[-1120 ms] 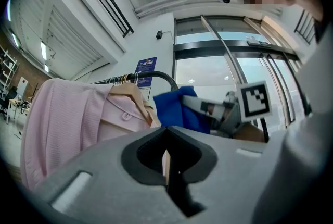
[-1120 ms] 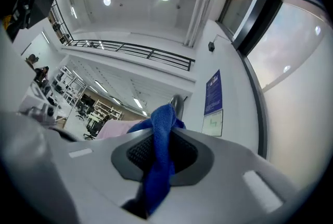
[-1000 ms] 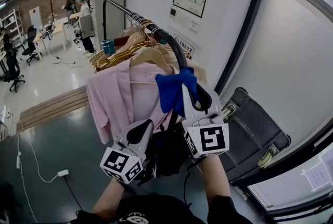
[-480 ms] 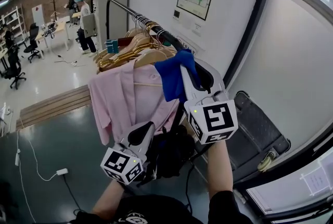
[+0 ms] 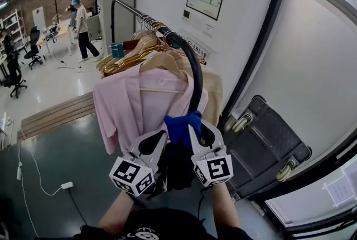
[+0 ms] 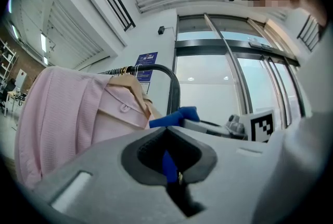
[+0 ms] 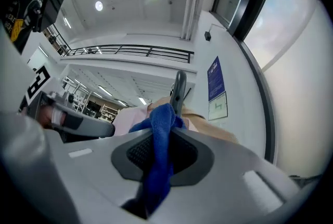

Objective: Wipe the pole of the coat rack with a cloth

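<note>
Right gripper view, right tool clamping cloth at pole, left tool closed.

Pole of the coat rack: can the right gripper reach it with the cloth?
Probably yes. The right gripper is shut on the cloth right beside the black pole, and nothing seems to sit between them.

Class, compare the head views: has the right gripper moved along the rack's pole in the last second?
Yes. The right gripper, shut on the blue cloth, has slid down the black pole, away from its bend.
</note>
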